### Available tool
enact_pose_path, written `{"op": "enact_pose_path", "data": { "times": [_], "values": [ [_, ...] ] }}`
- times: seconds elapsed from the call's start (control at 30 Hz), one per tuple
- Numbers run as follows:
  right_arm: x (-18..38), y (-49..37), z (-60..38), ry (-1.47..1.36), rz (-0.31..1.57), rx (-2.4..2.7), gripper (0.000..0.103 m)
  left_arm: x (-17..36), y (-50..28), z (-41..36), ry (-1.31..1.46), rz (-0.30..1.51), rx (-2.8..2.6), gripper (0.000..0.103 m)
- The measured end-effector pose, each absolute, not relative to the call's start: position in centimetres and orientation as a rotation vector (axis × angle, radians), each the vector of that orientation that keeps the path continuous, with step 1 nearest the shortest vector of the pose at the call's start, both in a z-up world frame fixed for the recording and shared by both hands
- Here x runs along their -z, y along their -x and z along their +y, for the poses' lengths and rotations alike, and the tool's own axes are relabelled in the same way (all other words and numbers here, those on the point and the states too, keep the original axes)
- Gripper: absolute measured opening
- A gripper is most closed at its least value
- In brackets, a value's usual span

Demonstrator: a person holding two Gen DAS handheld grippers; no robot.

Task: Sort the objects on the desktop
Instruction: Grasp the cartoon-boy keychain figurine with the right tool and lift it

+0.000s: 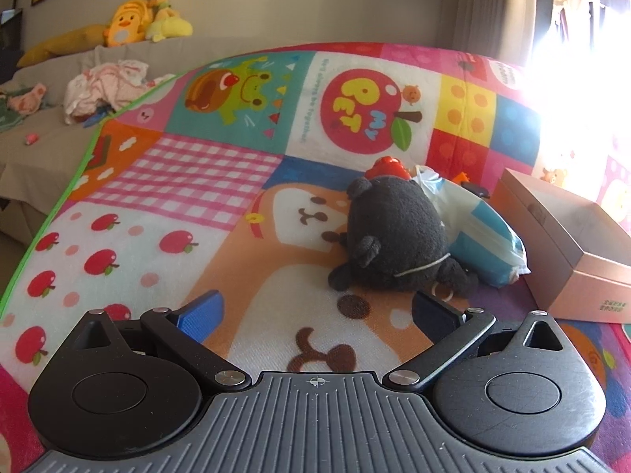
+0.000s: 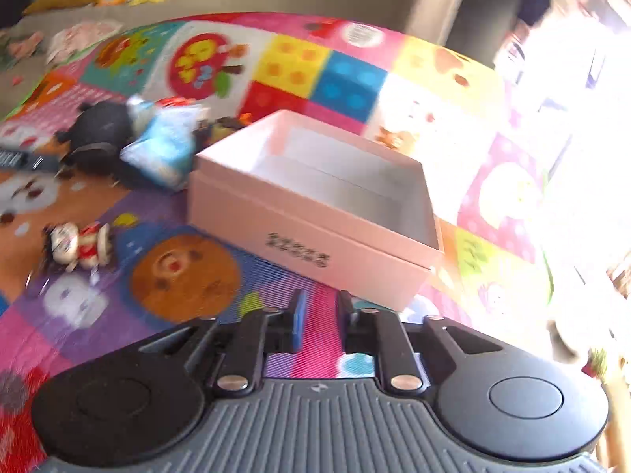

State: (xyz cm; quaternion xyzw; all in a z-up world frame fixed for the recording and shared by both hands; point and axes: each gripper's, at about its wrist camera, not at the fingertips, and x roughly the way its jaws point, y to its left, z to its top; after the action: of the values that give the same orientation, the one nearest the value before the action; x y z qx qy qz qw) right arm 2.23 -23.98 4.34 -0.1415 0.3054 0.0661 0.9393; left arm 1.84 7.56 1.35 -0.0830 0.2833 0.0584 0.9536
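Note:
A black plush bear [image 1: 398, 232] lies on the colourful play mat [image 1: 189, 197], with a blue and white plastic pack [image 1: 481, 232] leaning on its right side and a red toy [image 1: 388, 167] behind it. A pink open box [image 1: 568, 244] stands to the right. My left gripper [image 1: 315, 311] is open and empty, just short of the bear. In the right wrist view the pink box [image 2: 315, 236] shows an empty inside. My right gripper [image 2: 321, 315] is nearly closed with nothing between its fingers, just in front of the box. The bear [image 2: 100, 138], the pack [image 2: 165, 146] and a small red and white figure [image 2: 79, 244] lie to the left.
A beige sofa [image 1: 47, 142] with yellow plush toys [image 1: 130, 19] and a heap of clothes [image 1: 106, 86] stands behind the mat at the left. A bright window [image 1: 583, 39] glares at the right. The mat's green edge [image 1: 79, 173] runs along the left.

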Motion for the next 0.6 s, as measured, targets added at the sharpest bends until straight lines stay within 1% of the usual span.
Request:
{"op": "enact_pose_path", "data": {
  "times": [0.03, 0.07, 0.13, 0.17, 0.23, 0.37, 0.5, 0.6],
  "values": [
    [-4.8, -3.5, -26.0, 0.164, 0.627, -0.094, 0.053, -1.4, -1.4, 7.3, 0.163, 0.581, -0.107, 0.103],
    [-5.1, -4.4, -27.5, 0.059, 0.613, -0.05, 0.059, -1.4, -1.0, 7.1, 0.155, 0.585, -0.095, 0.103],
    [-5.4, -6.0, -29.9, -0.079, 0.578, -0.011, 0.06, -1.6, -0.4, 6.8, 0.139, 0.591, -0.075, 0.103],
    [-5.4, -6.9, -30.6, -0.122, 0.569, -0.017, 0.067, -1.6, -0.1, 6.6, 0.135, 0.594, -0.059, 0.103],
    [-5.3, -8.9, -31.3, -0.16, 0.558, -0.032, 0.067, -1.8, 0.1, 6.2, 0.132, 0.595, -0.029, 0.103],
    [-4.2, -13.2, -30.0, -0.099, 0.633, -0.076, 0.062, -2.0, 0.3, 5.3, 0.127, 0.576, 0.024, 0.103],
    [-3.4, -13.9, -27.3, 0.042, 0.604, -0.081, 0.061, -1.3, 0.5, 4.6, 0.126, 0.596, 0.074, 0.103],
    [-3.6, -13.5, -26.5, 0.057, 0.587, -0.113, 0.061, -0.7, 0.3, 4.5, 0.128, 0.615, 0.088, 0.103]
  ]
}}
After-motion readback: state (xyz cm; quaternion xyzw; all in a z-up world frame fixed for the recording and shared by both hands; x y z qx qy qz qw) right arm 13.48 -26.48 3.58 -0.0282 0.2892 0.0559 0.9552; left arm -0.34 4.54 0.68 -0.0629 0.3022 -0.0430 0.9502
